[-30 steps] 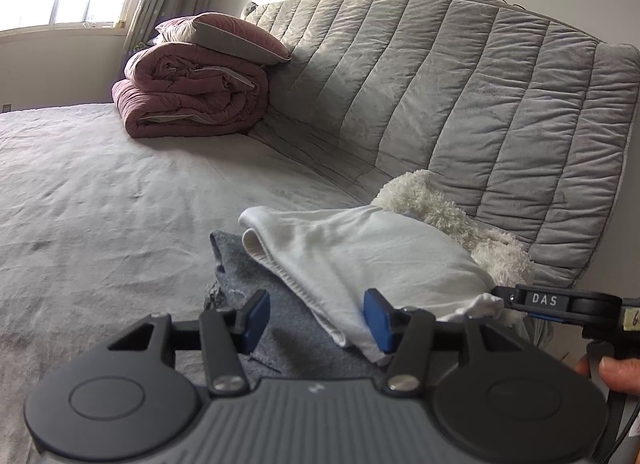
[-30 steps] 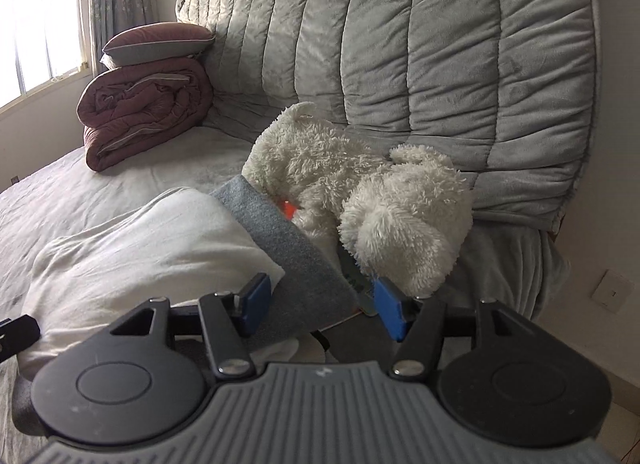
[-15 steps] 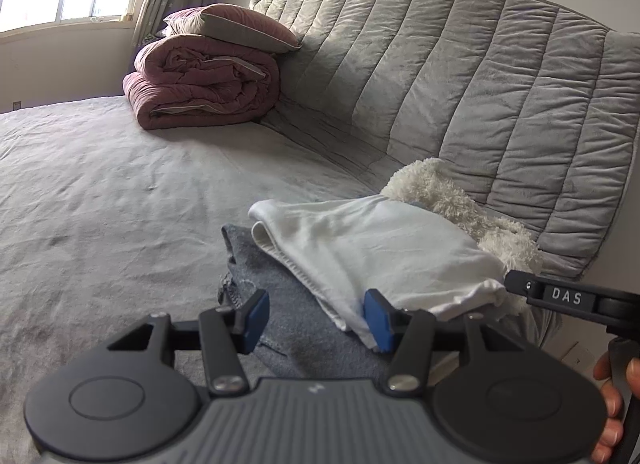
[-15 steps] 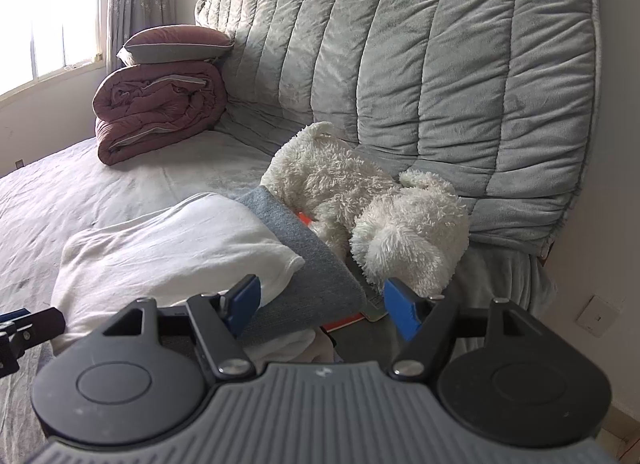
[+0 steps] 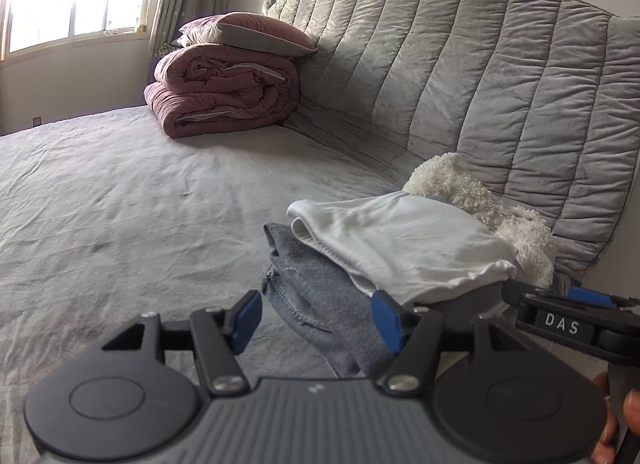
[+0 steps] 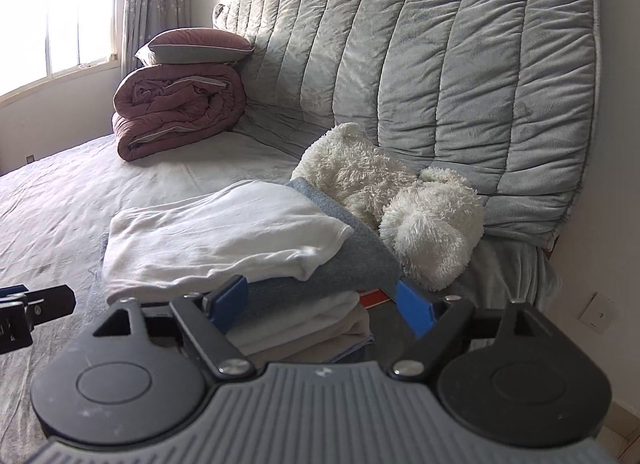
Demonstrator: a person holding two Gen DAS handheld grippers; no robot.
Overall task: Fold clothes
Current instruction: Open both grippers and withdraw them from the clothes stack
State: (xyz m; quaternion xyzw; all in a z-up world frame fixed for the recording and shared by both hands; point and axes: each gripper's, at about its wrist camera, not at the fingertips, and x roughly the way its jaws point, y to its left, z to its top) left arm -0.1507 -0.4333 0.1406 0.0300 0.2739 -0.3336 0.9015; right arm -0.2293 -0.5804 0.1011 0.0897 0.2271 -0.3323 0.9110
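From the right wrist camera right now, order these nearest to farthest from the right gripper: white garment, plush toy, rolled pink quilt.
Measured from the right gripper, whose jaws are opening with nothing pinched between them:
1. White garment, on top of the folded stack just ahead, slightly left.
2. Plush toy, behind the stack to the right, against the grey padded headboard.
3. Rolled pink quilt, far back left, near the window.

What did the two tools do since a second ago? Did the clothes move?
Both tools backed away from the pile, so it looks a bit farther off. The right tool is opening wide and the left tool is opening too; neither grips anything. The white shirt on the grey garment, the plush toy and the pink quilt stayed put.
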